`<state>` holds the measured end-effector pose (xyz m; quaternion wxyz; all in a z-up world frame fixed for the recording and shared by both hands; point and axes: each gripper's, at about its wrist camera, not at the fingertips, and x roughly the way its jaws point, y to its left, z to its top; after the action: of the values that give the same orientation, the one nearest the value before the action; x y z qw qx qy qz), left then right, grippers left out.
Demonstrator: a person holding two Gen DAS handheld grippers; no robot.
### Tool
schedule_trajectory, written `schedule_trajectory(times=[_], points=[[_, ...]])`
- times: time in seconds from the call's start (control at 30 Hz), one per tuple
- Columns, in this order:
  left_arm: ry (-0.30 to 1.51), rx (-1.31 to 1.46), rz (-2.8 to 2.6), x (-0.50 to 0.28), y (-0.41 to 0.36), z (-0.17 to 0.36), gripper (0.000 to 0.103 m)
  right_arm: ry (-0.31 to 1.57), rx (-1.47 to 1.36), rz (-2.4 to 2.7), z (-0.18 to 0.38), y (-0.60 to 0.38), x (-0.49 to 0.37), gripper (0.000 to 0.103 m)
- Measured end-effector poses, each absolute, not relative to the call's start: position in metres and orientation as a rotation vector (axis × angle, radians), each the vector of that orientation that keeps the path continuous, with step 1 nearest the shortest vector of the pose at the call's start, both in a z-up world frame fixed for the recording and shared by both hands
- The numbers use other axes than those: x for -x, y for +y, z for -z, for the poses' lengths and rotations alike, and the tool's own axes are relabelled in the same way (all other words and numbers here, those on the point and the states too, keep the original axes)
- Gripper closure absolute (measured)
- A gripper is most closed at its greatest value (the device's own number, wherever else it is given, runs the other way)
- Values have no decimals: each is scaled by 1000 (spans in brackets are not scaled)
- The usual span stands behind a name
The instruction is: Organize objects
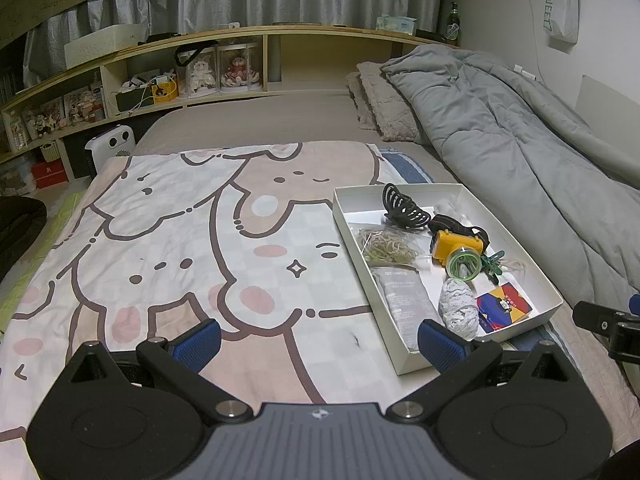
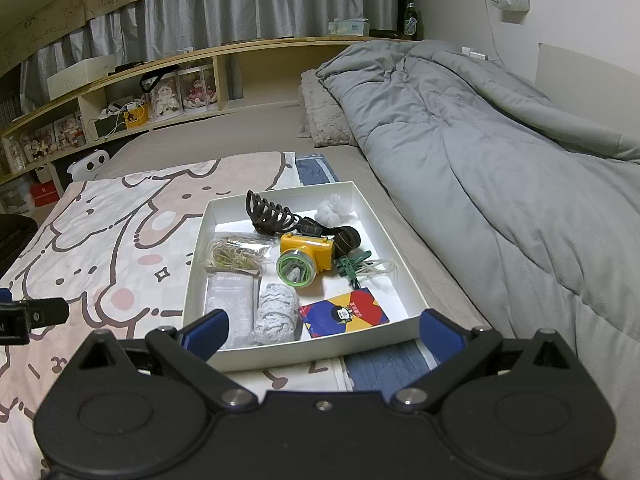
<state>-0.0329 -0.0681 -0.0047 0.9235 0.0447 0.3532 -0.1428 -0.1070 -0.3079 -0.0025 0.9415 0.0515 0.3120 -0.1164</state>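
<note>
Holding over the bed: both tools hang above the cartoon blanket [image 1: 180, 240] with nothing in them.

Left wrist view
- Left tool [image 1: 318, 340]: blue pads spread wide, gripping nothing, above the blanket just left of the white box [image 1: 360, 248].
- Box contents: black hair claw [image 1: 402, 208], bag of rubber bands [image 1: 386, 246], yellow headlamp [image 1: 456, 250], green clip [image 1: 493, 266], grey packet [image 1: 404, 300], grey knit roll [image 1: 458, 306], colourful card pack [image 1: 504, 308], white fluff [image 1: 448, 204].
- Beside the box: grey duvet [image 1: 520, 152] bunched along its right side.

Right wrist view
- Right tool [image 2: 322, 330]: pads equally wide apart, empty, straddling the box's near wall [image 2: 320, 350].
- Where the things lie: all inside the box; none shows on the blanket or the bare bed.
- How they look: loosely laid, the headlamp [image 2: 306, 258] resting on its strap, the clip [image 2: 352, 266] tangled with a loose elastic loop, the knit roll [image 2: 276, 314] touching the packet [image 2: 230, 300].

Judgement
- Stage: everything boxed fits either a finished gather or a sort still ahead; the pictures do not settle which.
- Doing a grasp well: close on firm bodies such as the headlamp housing or the card pack [image 2: 344, 312] edge, avoid straps and loose bands that snag neighbours, and keep clear of the thin box walls.
</note>
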Motion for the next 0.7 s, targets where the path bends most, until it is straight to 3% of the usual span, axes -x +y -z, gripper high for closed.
schedule_trajectory(times=[0.7], points=[[727, -85, 291, 34, -69, 4, 0, 637, -106, 238, 2, -309, 107, 0]])
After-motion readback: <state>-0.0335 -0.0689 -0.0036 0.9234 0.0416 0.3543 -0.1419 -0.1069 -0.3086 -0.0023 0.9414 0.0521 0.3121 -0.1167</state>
